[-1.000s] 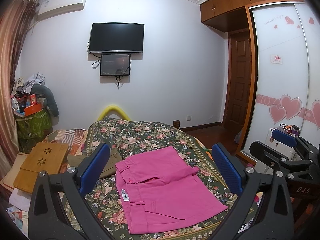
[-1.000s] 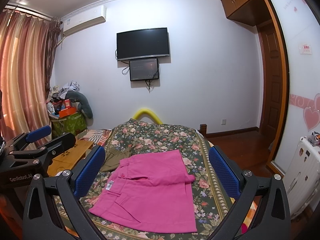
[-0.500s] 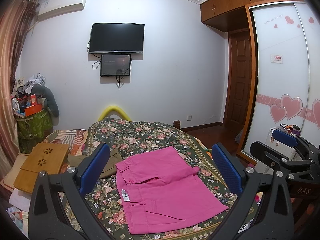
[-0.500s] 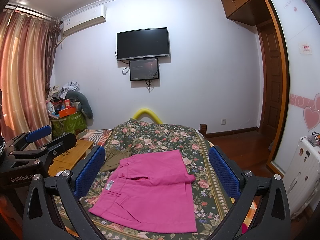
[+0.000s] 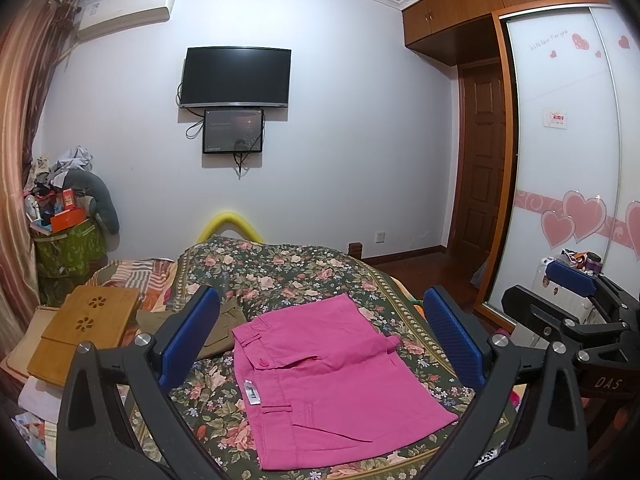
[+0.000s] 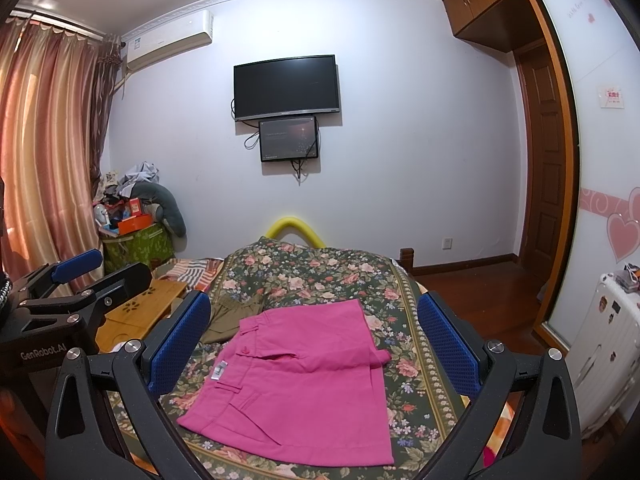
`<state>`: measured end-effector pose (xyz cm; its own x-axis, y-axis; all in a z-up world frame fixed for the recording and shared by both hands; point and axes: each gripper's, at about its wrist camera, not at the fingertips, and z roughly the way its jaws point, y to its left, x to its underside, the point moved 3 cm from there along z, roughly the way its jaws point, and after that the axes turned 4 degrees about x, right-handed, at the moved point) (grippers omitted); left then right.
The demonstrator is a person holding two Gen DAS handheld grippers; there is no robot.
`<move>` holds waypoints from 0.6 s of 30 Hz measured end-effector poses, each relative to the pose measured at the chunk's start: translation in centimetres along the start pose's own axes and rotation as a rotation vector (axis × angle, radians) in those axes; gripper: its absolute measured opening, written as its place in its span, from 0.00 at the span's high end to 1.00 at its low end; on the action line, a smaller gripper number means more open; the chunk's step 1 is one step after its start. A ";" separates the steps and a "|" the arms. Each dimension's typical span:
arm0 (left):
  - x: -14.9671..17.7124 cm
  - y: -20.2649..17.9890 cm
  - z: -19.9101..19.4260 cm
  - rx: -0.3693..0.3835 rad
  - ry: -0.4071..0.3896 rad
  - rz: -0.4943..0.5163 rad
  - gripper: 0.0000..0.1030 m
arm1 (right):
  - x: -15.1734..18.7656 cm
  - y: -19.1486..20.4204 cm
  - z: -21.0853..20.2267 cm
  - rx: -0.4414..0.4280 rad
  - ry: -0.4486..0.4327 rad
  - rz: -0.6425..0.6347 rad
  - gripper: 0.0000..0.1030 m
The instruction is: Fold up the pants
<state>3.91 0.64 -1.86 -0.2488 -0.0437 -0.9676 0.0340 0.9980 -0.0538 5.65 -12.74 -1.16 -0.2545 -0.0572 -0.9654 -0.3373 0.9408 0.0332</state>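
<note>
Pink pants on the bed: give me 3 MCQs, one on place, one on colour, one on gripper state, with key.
1. Where do the pink pants lie?
A. on the floral bedspread
B. on the wooden lap desk
C. on the floor

2. What colour is the garment just beyond the pants, at their waistband end?
A. white
B. olive-brown
C. red

3. How are the left gripper and right gripper?
A. both shut on the pants
B. one open, one shut
C. both open, holding nothing

Key:
1 A, the pants lie flat on the flowered cover.
2 B, the olive garment shows beside the waistband.
3 C, each gripper's blue pads stand wide apart above the bed, clear of the cloth.
</note>
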 end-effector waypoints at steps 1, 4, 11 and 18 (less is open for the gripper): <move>0.0 0.0 0.0 0.000 0.000 0.000 0.00 | -0.1 0.0 -0.1 0.000 0.000 0.001 0.00; 0.0 0.0 0.0 0.000 0.000 0.001 0.00 | -0.1 0.0 -0.1 -0.001 0.001 0.001 0.00; 0.2 0.4 0.4 -0.007 0.007 -0.005 0.00 | 0.5 -0.5 0.7 0.001 0.010 0.000 0.00; 1.2 2.0 3.4 -0.047 0.071 -0.006 0.00 | 1.6 -2.0 2.8 0.035 0.048 0.007 0.00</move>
<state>6.99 2.41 -3.95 -0.3173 -0.0481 -0.9471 -0.0129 0.9988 -0.0464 8.46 -13.82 -3.52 -0.2997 -0.0660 -0.9517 -0.3041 0.9522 0.0297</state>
